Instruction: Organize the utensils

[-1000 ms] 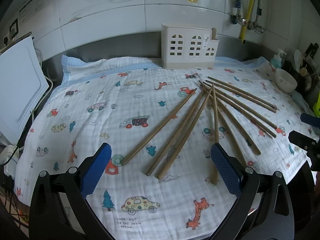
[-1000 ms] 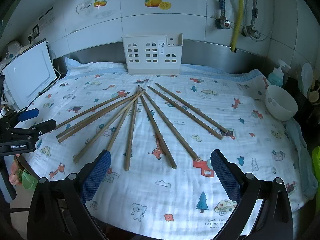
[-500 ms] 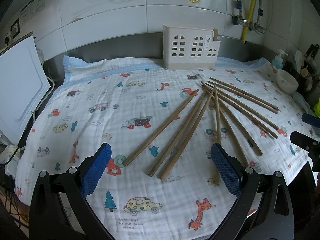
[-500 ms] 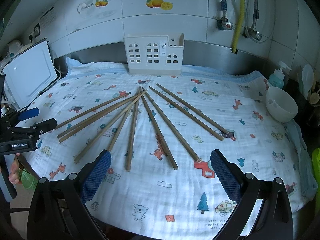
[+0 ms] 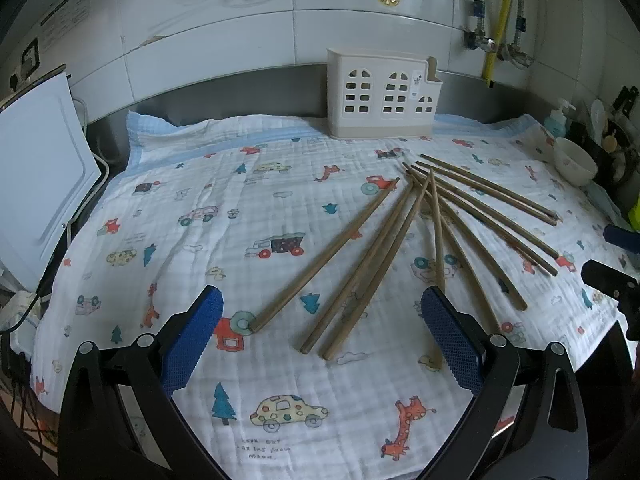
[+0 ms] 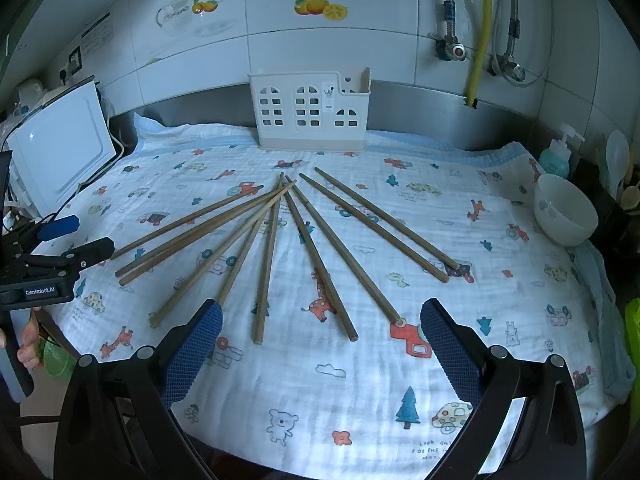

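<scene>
Counter hidden under a printed cloth (image 6: 360,380). Chopsticks (image 6: 266,256) fan out on it mid-scene, far tips crossing; count unclear where they overlap. White holder (image 6: 310,114) stands upright at far edge against the wall, contents not visible. White bowl (image 6: 564,210) at right. Left gripper (image 5: 322,338) spread wide, holding nothing, near ends of chopsticks between its pads. Right gripper (image 6: 320,342) likewise spread, empty.
</scene>
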Demonstrator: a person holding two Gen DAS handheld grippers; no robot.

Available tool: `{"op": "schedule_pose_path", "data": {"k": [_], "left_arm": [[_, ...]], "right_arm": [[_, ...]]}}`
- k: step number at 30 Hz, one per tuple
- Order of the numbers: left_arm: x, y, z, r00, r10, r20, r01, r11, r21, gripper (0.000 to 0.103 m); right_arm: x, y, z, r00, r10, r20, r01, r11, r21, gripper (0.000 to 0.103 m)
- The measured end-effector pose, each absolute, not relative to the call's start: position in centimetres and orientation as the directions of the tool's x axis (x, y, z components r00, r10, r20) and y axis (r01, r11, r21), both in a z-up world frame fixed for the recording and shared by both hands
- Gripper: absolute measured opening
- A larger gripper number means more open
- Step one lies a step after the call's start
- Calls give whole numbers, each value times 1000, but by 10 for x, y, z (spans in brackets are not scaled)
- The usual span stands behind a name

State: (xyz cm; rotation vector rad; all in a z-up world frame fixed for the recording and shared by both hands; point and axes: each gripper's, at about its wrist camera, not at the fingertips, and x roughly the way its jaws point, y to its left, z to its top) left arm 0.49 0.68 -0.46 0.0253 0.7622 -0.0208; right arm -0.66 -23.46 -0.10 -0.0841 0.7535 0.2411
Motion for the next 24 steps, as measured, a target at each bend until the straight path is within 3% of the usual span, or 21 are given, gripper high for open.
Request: {"op": "schedule_pose_path", "data": {"k": [19,24], "left_arm": [[7,6,-7,732,-4,-681,19,1000,14,97],[7,9,-8,729,-3,-684,19,1000,16,91]], "right_arm": [[-6,-238,-1,706,190,-682,-237,971,25,94],[-1,-247,-7,689,202,-696,-226,972,58,79]]}}
